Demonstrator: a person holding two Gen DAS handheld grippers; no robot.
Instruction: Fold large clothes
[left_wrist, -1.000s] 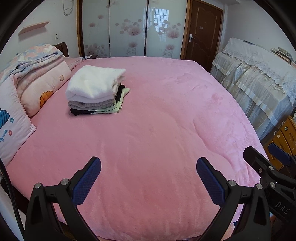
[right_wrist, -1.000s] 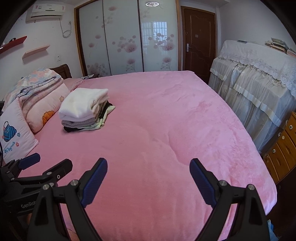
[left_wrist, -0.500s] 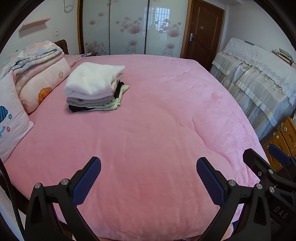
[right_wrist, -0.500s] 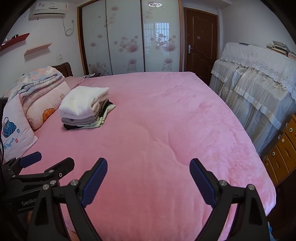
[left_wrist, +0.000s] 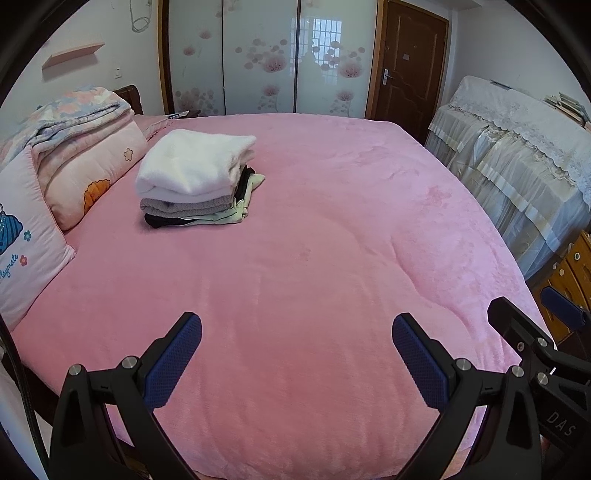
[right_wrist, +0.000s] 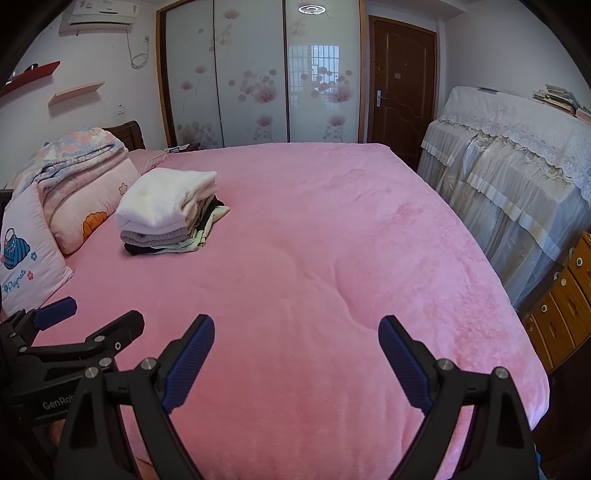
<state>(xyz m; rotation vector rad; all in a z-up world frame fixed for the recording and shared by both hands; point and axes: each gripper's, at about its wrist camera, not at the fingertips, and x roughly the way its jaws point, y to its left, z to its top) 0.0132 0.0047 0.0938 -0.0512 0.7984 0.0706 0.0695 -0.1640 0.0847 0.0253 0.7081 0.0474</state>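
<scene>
Your left gripper (left_wrist: 297, 345) spread wide and empty over the bed's (left_wrist: 332, 229) near edge, your right gripper (right_wrist: 296, 345) likewise wide and holding nothing, folded clothes stack (left_wrist: 195, 181) near the pillows (left_wrist: 92, 173) at the left edge

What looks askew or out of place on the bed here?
Little stands out. In the stack of folded clothes, the pale green piece at the bottom sticks out unevenly to the right, past the white top layer. The pink blanket lies flat, with only soft creases.
</scene>
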